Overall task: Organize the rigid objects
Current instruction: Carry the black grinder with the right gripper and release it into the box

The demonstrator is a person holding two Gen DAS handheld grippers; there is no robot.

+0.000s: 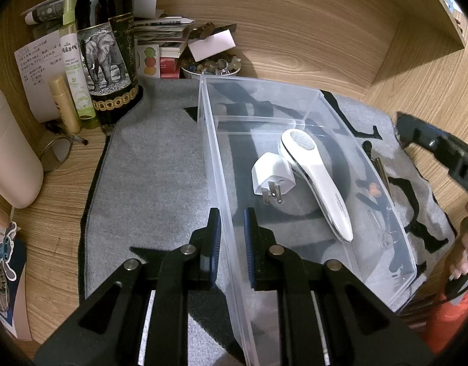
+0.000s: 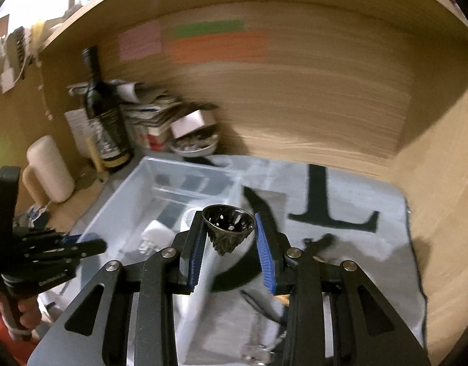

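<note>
Left tongs [image 1: 232, 222]: the jaws are pressed together on the left wall of the clear plastic bin [image 1: 310, 91], one pad outside the wall and one inside, holding the bin in place on the grey mat [image 1: 154, 164]. To the left of these tongs, beyond the mat edge, desk [image 1: 60, 213] clutter stands well apart: a dark wine bottle [image 1: 107, 45], a green spray bottle [image 1: 73, 61] and a cream container [image 1: 11, 152]. None of it appears to be part of the sorting.

Ahead and to the right of the left tongs, inside the bin, lie a white plug adapter [image 1: 270, 177] and a white handheld device [image 1: 319, 183], touching each other. These two items count as already put away.

Further right, outside the bin's right wall, small items remain on the mat: a slim pen-like tool [image 1: 377, 161] and some small pieces seen only through the plastic; their identity cannot be told.

Right tongs [image 2: 228, 238]: partly closed on a dark perforated metal cone [image 2: 228, 228], gripped at its sides with the wide mouth up. The cone hangs above the mat, near the bin's right side, not yet inside.

Judgement: the task is roughly midway. The cone awaits placement in the bin, and the loose items right of the bin are still to be collected.
</note>
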